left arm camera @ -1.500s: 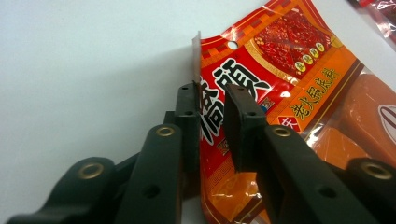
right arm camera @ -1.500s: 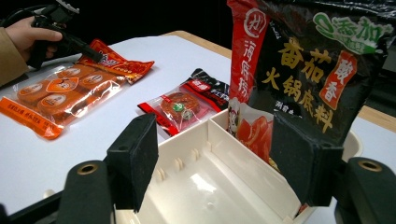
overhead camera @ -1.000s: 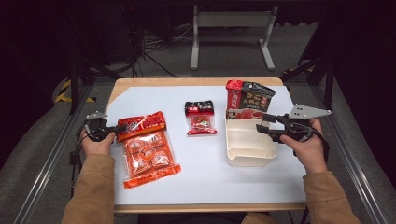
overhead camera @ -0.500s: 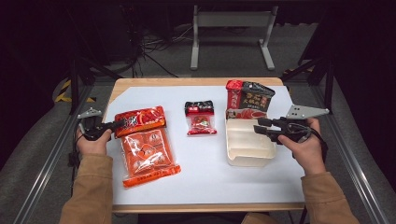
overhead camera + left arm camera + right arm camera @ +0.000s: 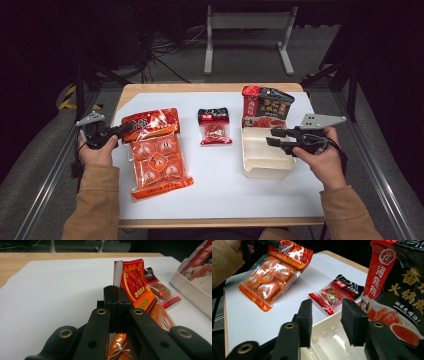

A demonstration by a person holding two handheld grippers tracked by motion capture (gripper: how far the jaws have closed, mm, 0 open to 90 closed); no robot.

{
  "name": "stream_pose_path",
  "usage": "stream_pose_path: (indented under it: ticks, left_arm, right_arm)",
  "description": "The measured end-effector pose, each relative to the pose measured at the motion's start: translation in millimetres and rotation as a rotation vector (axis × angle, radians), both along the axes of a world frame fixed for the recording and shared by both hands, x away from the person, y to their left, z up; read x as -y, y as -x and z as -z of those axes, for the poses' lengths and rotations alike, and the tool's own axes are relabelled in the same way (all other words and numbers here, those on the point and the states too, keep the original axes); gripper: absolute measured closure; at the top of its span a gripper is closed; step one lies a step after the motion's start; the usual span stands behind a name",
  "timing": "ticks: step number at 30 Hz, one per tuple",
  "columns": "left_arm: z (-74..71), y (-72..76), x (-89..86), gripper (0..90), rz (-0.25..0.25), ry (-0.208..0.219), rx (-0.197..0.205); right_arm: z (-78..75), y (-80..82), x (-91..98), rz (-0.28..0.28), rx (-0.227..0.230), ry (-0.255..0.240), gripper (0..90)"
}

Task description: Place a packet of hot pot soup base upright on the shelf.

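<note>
The left gripper (image 5: 121,131), clamped on the orange packet (image 5: 156,152), is lifting it, likely toward the white tray (image 5: 264,165), while the right gripper (image 5: 274,137) is hovering open above it.

Left gripper (image 5: 125,129) at the table's left edge, jaws pinched tight together, pointing rightward and slightly up; left hand (image 5: 97,150) wraps its grip, forearm in from the near edge. Right gripper (image 5: 272,137) near the right edge, pointing left, jaws parted and just been opening; right hand (image 5: 320,157) grips it.
</note>
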State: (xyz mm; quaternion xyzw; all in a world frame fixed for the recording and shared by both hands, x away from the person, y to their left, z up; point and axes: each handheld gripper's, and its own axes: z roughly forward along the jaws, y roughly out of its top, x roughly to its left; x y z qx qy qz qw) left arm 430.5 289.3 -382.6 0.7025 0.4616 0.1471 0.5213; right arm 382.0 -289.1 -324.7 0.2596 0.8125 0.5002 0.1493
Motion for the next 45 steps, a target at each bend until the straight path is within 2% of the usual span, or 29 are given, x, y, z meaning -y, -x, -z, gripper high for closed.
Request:
stream_pose_path:
  ticks: [1, 4, 12, 22, 32, 37, 45]
  left_arm:
    - [-1.9, 0.8, 0.4, 90.0, 0.002, 0.003, 0.009]
    - [-8.2, 4.9, 2.7, 89.9, 0.012, 0.018, 0.026]
    - [-33.6, 19.2, 14.8, 90.0, 0.066, 0.012, 0.114]
    - [-60.4, 38.2, 31.4, 90.0, 0.135, 0.017, 0.208]
    - [-81.4, 57.8, 50.4, 90.0, 0.228, 0.026, 0.307]
    - [-89.5, 66.1, 58.2, 90.0, 0.262, 0.021, 0.343]
    - [-99.2, 76.6, 69.0, 90.0, 0.322, 0.035, 0.388]
  right_arm:
    - [0.0, 0.5, -0.8, -0.002, -0.009, 0.006, 59.3]
    - [-0.9, 1.0, -2.5, -0.006, 0.009, 0.008, 57.7]
    - [-3.0, 3.7, -13.7, -0.028, 0.008, 0.022, 58.6]
    - [-8.4, 9.3, -22.0, -0.041, 0.019, 0.013, 60.0]
    - [-8.7, 13.1, -31.1, -0.071, 0.024, 0.013, 60.1]
    - [-6.7, 12.7, -36.3, -0.09, 0.02, 0.012, 60.0]
    - [-8.4, 13.3, -43.7, -0.116, 0.027, -0.015, 57.9]
